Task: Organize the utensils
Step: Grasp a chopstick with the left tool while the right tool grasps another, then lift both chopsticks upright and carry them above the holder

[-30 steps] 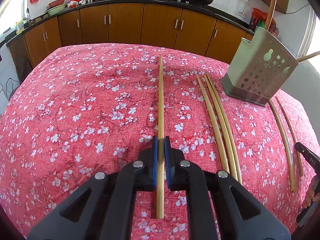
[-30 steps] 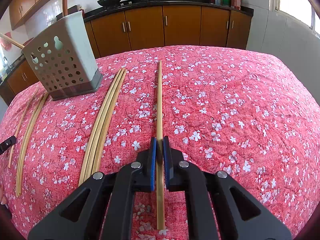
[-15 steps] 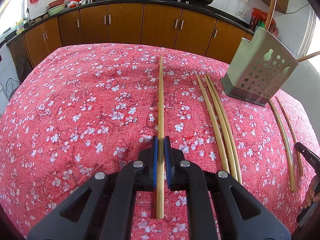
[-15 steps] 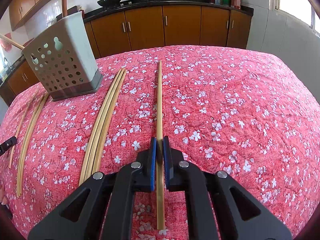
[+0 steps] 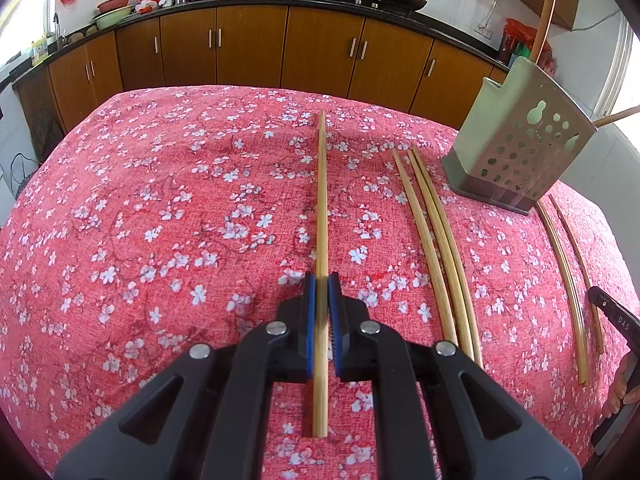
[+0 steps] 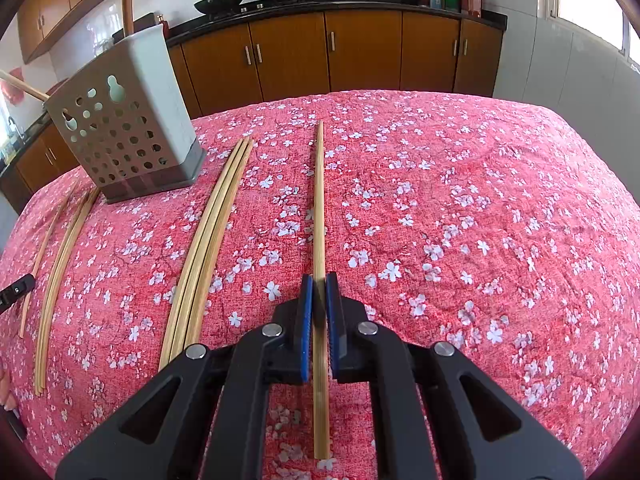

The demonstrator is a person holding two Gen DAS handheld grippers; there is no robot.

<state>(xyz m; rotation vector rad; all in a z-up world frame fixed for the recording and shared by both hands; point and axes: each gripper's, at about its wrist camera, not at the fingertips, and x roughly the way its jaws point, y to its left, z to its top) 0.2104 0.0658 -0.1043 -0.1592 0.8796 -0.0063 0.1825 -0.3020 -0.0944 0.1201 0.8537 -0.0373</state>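
ITEM: left chopstick (image 5: 321, 200), bamboo. Clamped near its near end between blue pads of left gripper (image 5: 321, 280), jaws narrow, tight on shaft. Long axis near-to-far, in line w/ gripper; short tail toward camera, most of length ahead over cloth (image 5: 160, 220). Lifted or resting on cloth: can't tell.

ITEM: right chopstick (image 6: 319, 200), same type. Pinched the same way in right gripper (image 6: 319, 280), jaws narrow on it, axis near-to-far.

DEST.: holder (image 5: 516, 148), grey-green, perforated, upright on cloth. Far-right of left gripper; in right wrist view holder (image 6: 120, 128) far-left of right gripper. So sits between the two hands, beyond both. Neither hand clearly nearer.

ALSO: one standing stick (image 5: 546, 8) in holder; loose chopsticks (image 5: 432, 248) flat on cloth betw. left gripper and holder, approx. parallel to held one; another loose bundle (image 6: 208, 248) on right gripper's side.

NEXT (est.): tip each held stick upright, tip down, swing inward and far toward holder mouth. Watch: long stick swinging into holder wall.
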